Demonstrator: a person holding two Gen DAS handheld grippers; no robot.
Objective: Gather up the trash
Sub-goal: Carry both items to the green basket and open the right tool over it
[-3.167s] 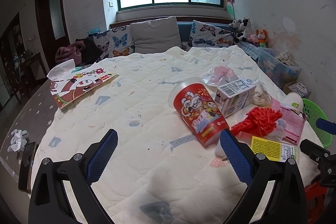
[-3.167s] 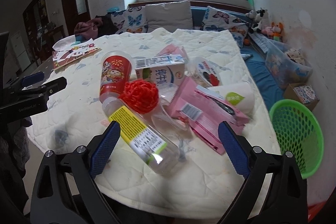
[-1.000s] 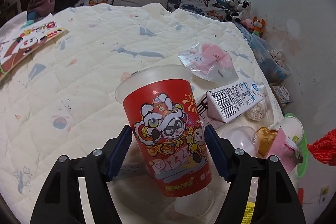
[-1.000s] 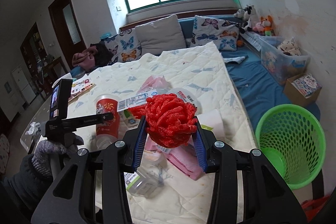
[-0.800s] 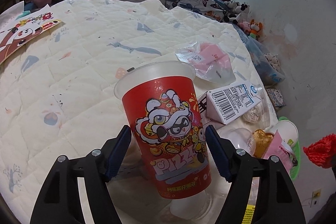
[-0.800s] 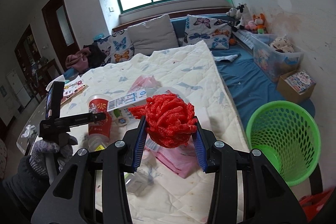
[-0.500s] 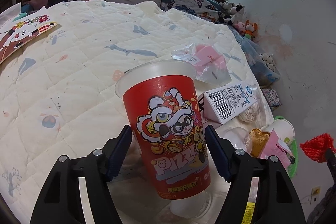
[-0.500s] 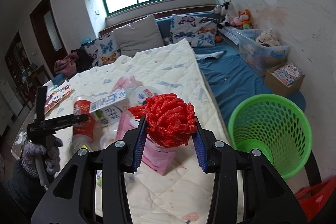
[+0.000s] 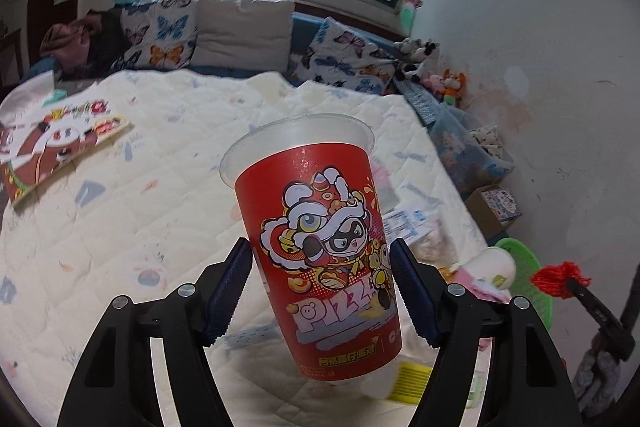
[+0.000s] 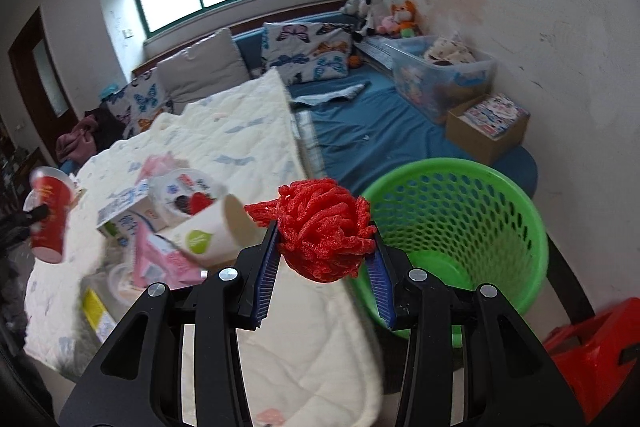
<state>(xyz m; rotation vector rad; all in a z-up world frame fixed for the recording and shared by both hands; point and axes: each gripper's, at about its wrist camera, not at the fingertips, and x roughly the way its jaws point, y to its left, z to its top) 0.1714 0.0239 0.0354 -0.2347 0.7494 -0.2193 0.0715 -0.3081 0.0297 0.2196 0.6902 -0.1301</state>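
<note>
Gripping a red paper cup (image 9: 320, 247) by its lower half, the left gripper (image 9: 320, 291) has both blue pads (image 9: 230, 291) pressed against the cup's sides. The cup is clear of the quilt (image 9: 120, 195) beneath it and leans slightly, its pale rim at the top and farther from the camera, its base nearest the gripper body. A cartoon lion-dance figure and the letters "PIZZ" face the camera. Beyond the cup, to the gripper's right, lie a blurred milk carton (image 9: 404, 221), a white paper cup (image 9: 494, 263) on its side and a pink packet, all on the quilt's near right corner. A yellow-labelled bottle (image 9: 408, 377) lies just below the held cup.

The right gripper (image 10: 326, 263) is clamped on a red foam net (image 10: 324, 233), a bunched ball of red strands that bulges above and in front of the narrow-set pads. Just ahead and to that gripper's right stands a green mesh basket (image 10: 516, 223) on the floor; the net hangs beside the basket's near-left rim, not over its mouth. To the gripper's left, on the quilt, sit the white paper cup (image 10: 212, 235), the pink packet (image 10: 164, 259), the milk carton (image 10: 128, 211) and a clear lidded tub (image 10: 188, 191). Farther left, the red paper cup (image 10: 50, 215) shows in the other gripper, blurred.

From the left wrist view, the foam net (image 9: 558, 277) appears at far right, near the basket's green rim (image 9: 520, 251).
</note>
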